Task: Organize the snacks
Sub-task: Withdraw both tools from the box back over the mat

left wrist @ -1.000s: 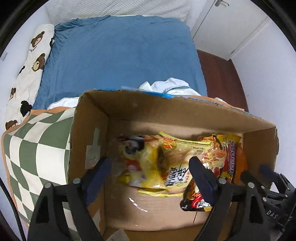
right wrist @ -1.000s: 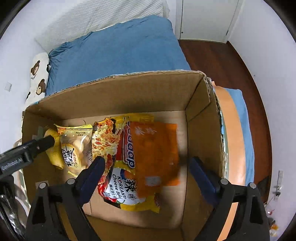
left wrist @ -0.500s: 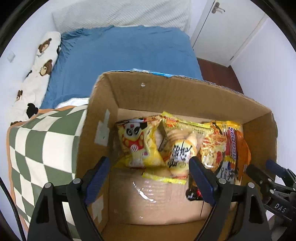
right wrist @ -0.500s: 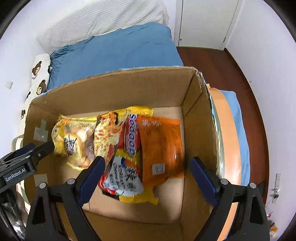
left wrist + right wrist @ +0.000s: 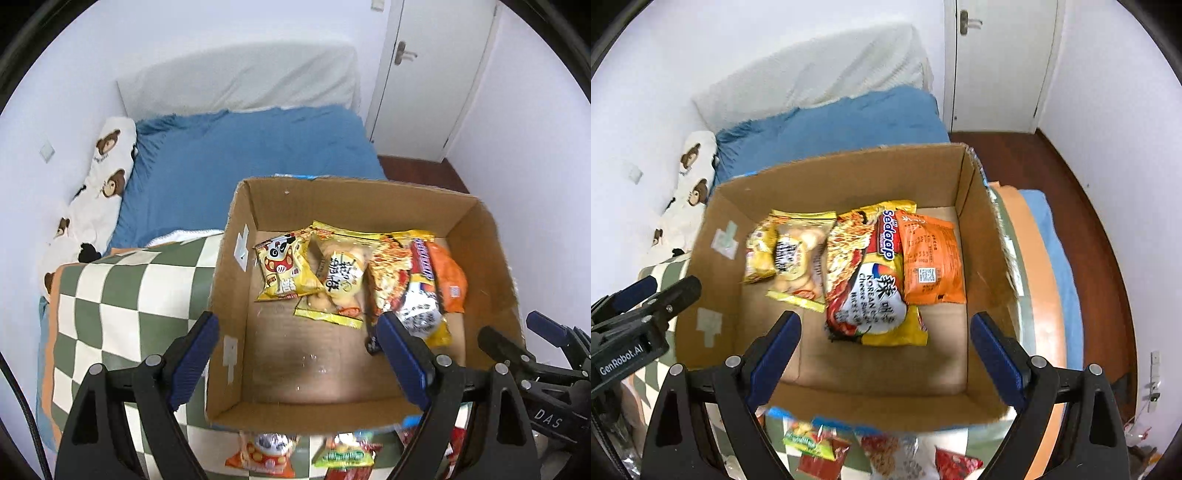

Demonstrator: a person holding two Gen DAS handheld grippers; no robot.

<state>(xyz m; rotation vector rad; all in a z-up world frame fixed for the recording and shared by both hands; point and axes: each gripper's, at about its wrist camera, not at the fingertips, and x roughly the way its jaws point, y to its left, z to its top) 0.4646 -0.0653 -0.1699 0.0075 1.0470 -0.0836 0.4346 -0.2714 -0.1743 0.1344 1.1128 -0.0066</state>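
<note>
An open cardboard box (image 5: 369, 194) (image 5: 849, 166) sits on the bed. Inside lie a yellow panda snack bag (image 5: 284, 267), a yellow biscuit bag (image 5: 341, 278) (image 5: 798, 254), a Korean noodle packet (image 5: 410, 291) (image 5: 871, 280) and an orange packet (image 5: 448, 280) (image 5: 931, 258). My left gripper (image 5: 295, 350) is open and empty above the box's near left part. My right gripper (image 5: 886, 347) is open and empty above the near side of the box. Loose snack packets (image 5: 306, 452) (image 5: 849, 446) lie on the blanket in front of the box.
The box rests on a green and white checkered blanket (image 5: 122, 291) over a blue sheet (image 5: 240, 147). A bear-print pillow (image 5: 103, 166) lies at the left by the wall. A white door (image 5: 432, 74) and dark wood floor (image 5: 1089, 192) are at the right.
Both grippers have pulled up and back from inside the box. The whole box and the loose packets in front of it now show. The snacks in the box stay put.
</note>
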